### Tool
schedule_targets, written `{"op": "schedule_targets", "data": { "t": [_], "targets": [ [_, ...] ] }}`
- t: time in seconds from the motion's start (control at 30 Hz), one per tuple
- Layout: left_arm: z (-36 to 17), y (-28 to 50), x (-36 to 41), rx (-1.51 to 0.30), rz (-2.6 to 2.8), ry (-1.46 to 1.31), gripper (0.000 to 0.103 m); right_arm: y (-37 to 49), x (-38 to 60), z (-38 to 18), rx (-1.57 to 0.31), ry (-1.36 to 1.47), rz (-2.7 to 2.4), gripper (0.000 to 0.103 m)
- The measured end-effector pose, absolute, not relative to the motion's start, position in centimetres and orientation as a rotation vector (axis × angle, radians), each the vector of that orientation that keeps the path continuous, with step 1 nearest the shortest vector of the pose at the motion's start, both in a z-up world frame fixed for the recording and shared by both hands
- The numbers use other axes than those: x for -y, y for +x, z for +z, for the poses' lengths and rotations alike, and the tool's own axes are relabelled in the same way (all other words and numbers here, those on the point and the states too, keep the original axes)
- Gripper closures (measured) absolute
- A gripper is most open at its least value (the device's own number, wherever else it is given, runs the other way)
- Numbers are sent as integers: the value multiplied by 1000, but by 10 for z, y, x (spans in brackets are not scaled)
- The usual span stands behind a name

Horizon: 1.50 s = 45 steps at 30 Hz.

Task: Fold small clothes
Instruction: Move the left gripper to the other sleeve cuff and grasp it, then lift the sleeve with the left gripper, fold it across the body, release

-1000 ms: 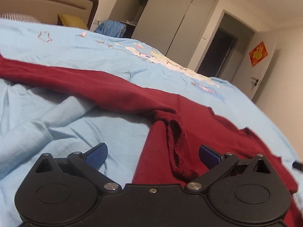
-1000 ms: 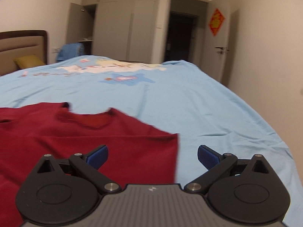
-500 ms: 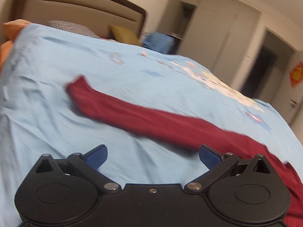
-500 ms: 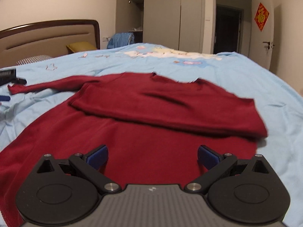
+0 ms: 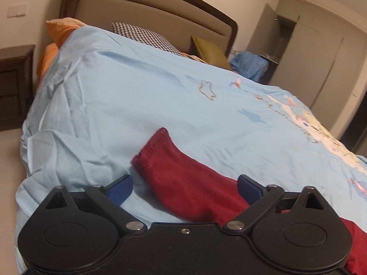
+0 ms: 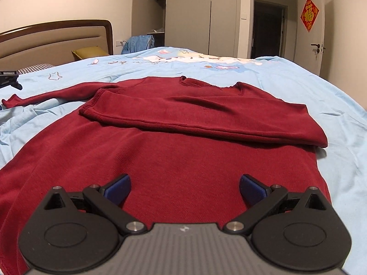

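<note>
A dark red long-sleeved sweater (image 6: pixel 183 155) lies flat on the light blue bedspread (image 6: pixel 298 87). Its right sleeve (image 6: pixel 206 116) is folded across the chest, while the left sleeve (image 6: pixel 57 94) stretches out to the left. In the left wrist view that sleeve's cuff (image 5: pixel 156 151) lies just ahead of my left gripper (image 5: pixel 184 188), which is open with the sleeve passing between its blue fingers. My right gripper (image 6: pixel 184 189) is open above the sweater's lower body, holding nothing. The left gripper's tip (image 6: pixel 9 78) shows at the far left of the right wrist view.
Pillows (image 5: pixel 142 34) and a headboard (image 5: pixel 160 11) stand at the head of the bed. A dark nightstand (image 5: pixel 13 87) stands past the bed's left edge. The bedspread is rumpled (image 5: pixel 68 155) near the left gripper. Wardrobes (image 6: pixel 190 16) and a doorway (image 6: pixel 268 29) lie beyond the bed.
My left gripper has swung left along the outstretched sleeve to its cuff. My right gripper has moved left from the sweater's right edge to face the body and folded sleeve.
</note>
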<state>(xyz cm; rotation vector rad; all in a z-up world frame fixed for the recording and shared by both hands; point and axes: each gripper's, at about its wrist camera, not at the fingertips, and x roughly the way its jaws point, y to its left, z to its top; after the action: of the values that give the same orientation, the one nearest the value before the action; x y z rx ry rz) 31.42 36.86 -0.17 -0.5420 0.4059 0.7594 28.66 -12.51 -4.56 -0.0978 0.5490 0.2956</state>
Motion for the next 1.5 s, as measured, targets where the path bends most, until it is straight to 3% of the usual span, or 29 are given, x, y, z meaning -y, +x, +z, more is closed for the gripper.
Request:
{"op": "schedule_targets", "data": {
  "t": [0.17,0.23,0.27,0.3,0.7,1.13,1.33,1.5],
  "targets": [
    [-3,321,-379,-417,875,-520,50,287,126,-47,-550,-90,299,0],
    [-2,319,-383,-414,890,-513,74,286,126,-47,-549,-88,300,0],
    [-2,317,-384,-410,889,-515,81,286,126,-48,-548,-88,300,0],
    [-1,315,-387,-406,890,-523,97,286,126,-48,-547,-88,300,0],
    [60,316,-346,-228,706,-398,98,290,130,-44,-562,-77,320,0],
    [164,364,-145,-51,235,-115,98,292,186,-15,-488,-10,247,0],
    [160,382,-40,-76,3,-34,98,284,216,-17,-493,22,195,0],
    [118,392,29,-162,-169,-19,98,275,234,-22,-503,32,141,0]
  ]
}}
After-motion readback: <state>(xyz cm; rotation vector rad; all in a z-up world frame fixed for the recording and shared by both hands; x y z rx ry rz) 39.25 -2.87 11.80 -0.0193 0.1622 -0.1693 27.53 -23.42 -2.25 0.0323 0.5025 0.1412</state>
